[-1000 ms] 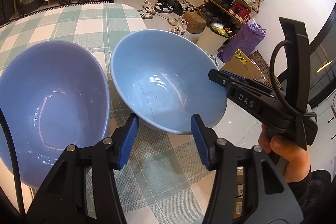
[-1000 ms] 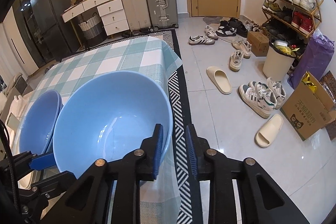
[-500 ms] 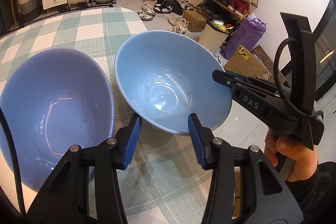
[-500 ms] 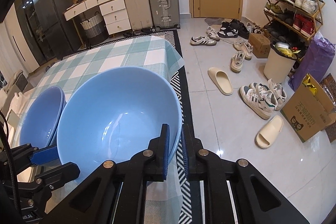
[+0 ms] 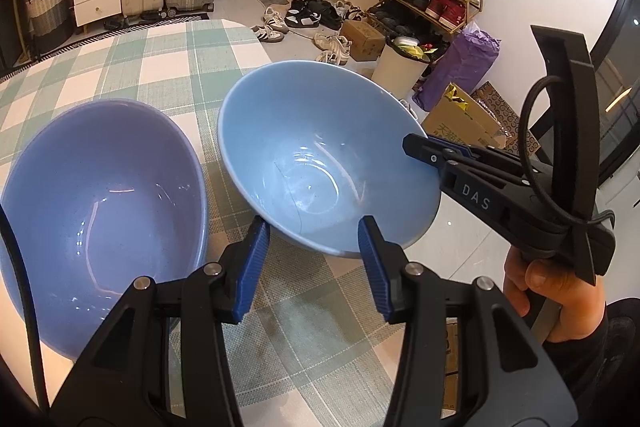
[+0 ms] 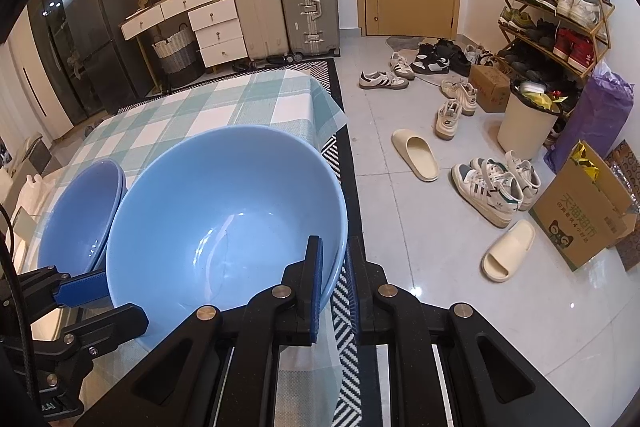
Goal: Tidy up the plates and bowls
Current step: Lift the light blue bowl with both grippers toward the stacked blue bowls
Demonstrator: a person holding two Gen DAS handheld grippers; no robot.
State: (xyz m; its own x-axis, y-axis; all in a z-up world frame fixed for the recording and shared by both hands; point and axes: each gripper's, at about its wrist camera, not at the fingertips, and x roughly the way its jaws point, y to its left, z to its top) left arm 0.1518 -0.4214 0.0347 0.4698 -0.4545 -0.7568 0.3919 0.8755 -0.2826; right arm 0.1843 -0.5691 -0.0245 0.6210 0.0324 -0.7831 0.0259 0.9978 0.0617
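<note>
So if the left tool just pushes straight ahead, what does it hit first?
Most likely the near rim of the light blue bowl, which sits right ahead between the open left tool fingers. Depth is hard to judge; it looks very close.

two bowls [image 5: 100, 195] close together, bare tablecloth [image 5: 120, 63] beyond

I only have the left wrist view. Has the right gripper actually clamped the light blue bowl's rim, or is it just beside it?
Observer: Clamped. The right wrist view shows the right gripper shut on the light blue bowl, one pad inside the rim and one outside.
Operator: Is the darker bowl a single bowl?
Observer: It looks like two. The darker bowl shows a doubled rim there, as if nested in another.
</note>
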